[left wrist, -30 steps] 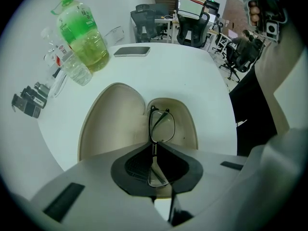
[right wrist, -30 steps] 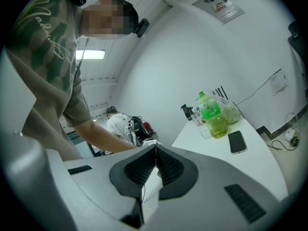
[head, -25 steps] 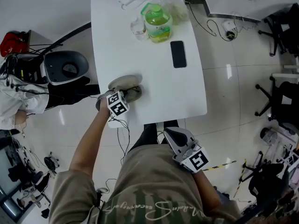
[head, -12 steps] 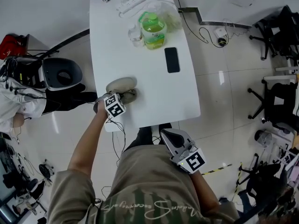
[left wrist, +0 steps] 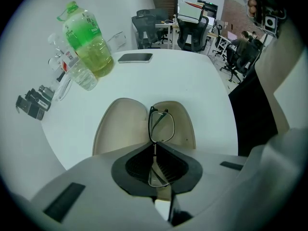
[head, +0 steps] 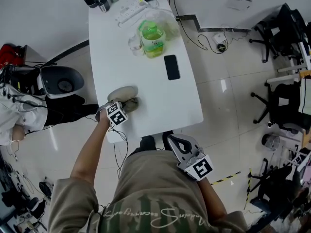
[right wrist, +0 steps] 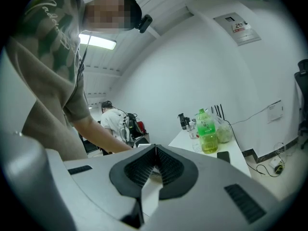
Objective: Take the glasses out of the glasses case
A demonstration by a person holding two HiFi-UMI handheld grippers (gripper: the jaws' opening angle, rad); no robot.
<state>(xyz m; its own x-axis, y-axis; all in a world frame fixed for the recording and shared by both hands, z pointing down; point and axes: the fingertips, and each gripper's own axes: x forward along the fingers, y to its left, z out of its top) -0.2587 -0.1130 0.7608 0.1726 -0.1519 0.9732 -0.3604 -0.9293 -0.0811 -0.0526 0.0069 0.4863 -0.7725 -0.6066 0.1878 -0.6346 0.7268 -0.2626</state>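
The white worktop (head: 155,98) carries an open glasses case (head: 122,94) near its near-left edge. Farther back, a green bottle (head: 152,37) and a clear bottle (head: 135,45) stand side by side. A black phone (head: 171,67) lies flat nearby.

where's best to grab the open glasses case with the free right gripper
Probably pinch the rim of the glasses case on its bare shell, coming from the side opposite the left gripper. It lies open and flat, cups up, and the glasses held there are over the other shell.

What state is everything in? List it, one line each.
Glasses case: open, flat on the table.
Glasses: folded, clamped in the left gripper.
Left gripper: shut on the glasses.
Right gripper: shut, empty, off the table.
Bottle: upright, capped, partly full.
Phone: flat, screen dark.
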